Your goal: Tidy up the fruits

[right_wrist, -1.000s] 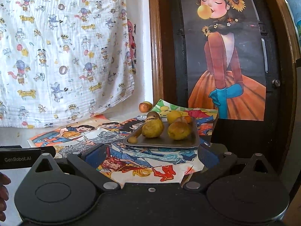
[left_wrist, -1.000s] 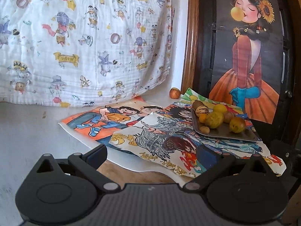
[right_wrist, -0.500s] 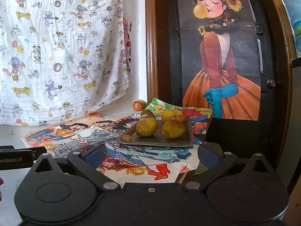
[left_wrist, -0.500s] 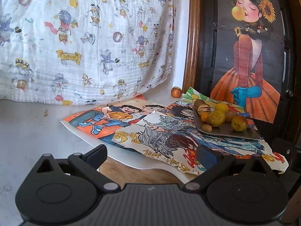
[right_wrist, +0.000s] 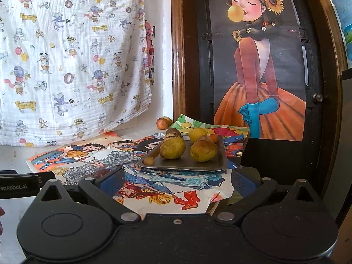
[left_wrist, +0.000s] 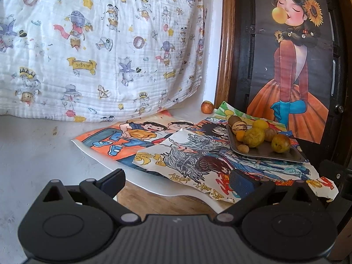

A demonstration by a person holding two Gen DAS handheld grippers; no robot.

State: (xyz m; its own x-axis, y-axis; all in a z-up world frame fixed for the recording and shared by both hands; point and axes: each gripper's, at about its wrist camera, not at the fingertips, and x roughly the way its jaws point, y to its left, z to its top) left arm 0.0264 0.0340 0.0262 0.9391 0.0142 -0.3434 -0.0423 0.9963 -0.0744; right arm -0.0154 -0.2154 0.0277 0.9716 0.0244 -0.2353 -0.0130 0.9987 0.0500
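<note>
Both grippers, left (left_wrist: 177, 181) and right (right_wrist: 177, 181), gape empty, short of the tray (right_wrist: 216, 166). Likely approach step; next, fetch the stray fruit (right_wrist: 164, 122) beyond it.

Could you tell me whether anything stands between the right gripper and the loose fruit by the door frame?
Yes: the tray of fruit lies between the open right gripper and the loose fruit.

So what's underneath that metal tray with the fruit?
The metal tray rests on overlapping colored drawings spread over the table. Whatever lies directly beneath the tray is covered, so I can't tell.
</note>
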